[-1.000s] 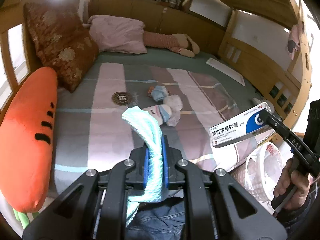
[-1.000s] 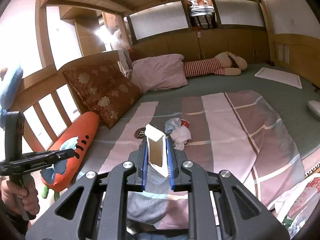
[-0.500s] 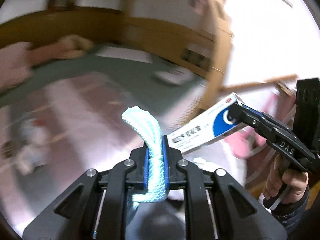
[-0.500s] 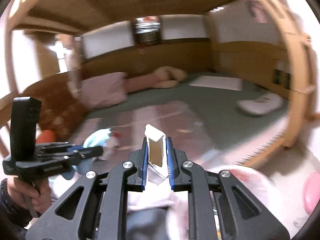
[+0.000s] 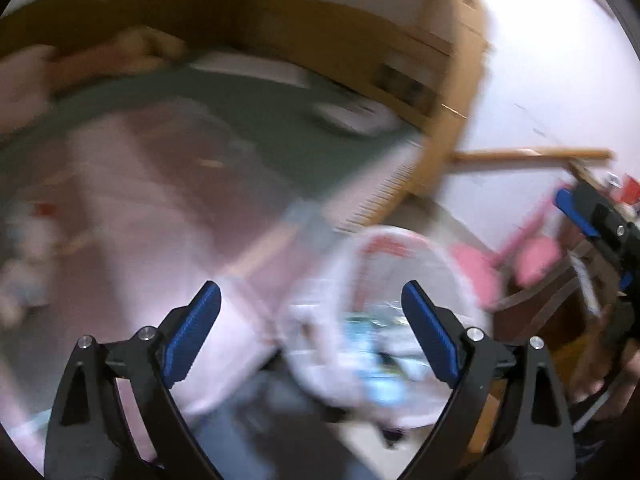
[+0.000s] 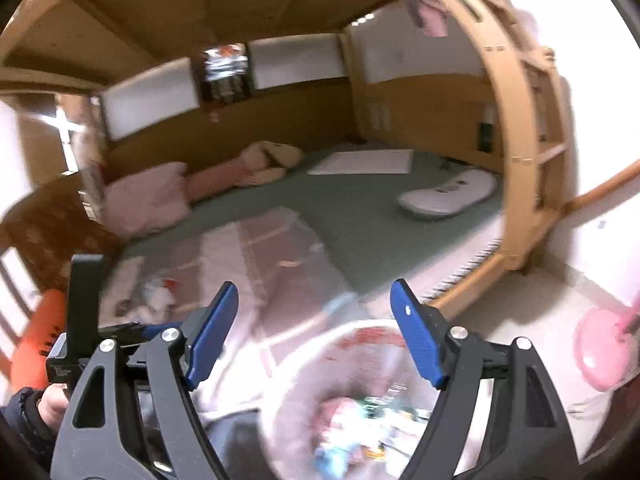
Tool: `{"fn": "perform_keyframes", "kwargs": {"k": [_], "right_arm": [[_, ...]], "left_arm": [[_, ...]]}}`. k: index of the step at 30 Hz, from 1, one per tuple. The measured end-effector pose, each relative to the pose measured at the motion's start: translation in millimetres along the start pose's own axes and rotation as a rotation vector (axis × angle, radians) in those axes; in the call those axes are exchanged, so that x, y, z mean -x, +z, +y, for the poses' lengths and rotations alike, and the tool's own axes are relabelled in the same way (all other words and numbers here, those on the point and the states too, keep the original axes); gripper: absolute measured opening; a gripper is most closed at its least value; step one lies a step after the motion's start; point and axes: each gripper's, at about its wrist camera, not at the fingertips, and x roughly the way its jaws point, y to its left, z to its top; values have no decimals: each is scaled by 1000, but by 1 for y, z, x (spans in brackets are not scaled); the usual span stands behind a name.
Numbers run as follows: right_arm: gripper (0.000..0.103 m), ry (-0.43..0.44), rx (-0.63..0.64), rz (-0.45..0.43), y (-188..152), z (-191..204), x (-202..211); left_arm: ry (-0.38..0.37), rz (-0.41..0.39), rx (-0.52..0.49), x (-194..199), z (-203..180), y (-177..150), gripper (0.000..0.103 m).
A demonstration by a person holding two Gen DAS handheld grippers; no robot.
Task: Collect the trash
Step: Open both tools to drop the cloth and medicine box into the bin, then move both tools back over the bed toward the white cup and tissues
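Left gripper (image 5: pixel 311 312) wide, empty; right gripper (image 6: pixel 314 314) wide, empty; both above trash bag (image 5: pixel 404 240), mouth upward; contents blurred

My left gripper (image 5: pixel 311 312): matt black plastic arms, ribbed blue rubbery pads (image 5: pixel 192 330), shiny metal screw heads. My right gripper (image 6: pixel 314 324): same matt black plastic, smooth blue pads (image 6: pixel 416 340). Trash bag (image 6: pixel 304 364) below: thin, glossy, translucent white plastic film, crinkled. Bed frame (image 6: pixel 520 152): light wood, smooth, satin finish. Bedsheet (image 5: pixel 132 200): soft matt cloth, striped. Pillow (image 6: pixel 146 196): matt pink fabric. Carrot plush (image 6: pixel 34 352): fuzzy orange cloth.
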Motion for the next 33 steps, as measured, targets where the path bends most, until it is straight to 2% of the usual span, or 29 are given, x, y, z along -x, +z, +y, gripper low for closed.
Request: {"fn": "perform_keyframes", "kwargs": {"k": [4,9,14,17,20,33], "right_arm": [[80,105,41,58,-10,57,-39],[80,282,97,149,-33,139,-82],[81,370,132,194,-53,206,-100],[83,394,184,207,-61,231,-96],[83,396,218,211,-64,244,-96],[83,370,226,232,-68,249,-101]], "left_arm": [[244,-69,135,66,78,-28,95],[432,-86,293,130,151,-76,95],[535,-88,395,173,184,-119,96],[569,-98,447,191,196,-139,96],[565,-108,482,194,202,-144,96],[534,-103,458,182,202,-143,96]]}}
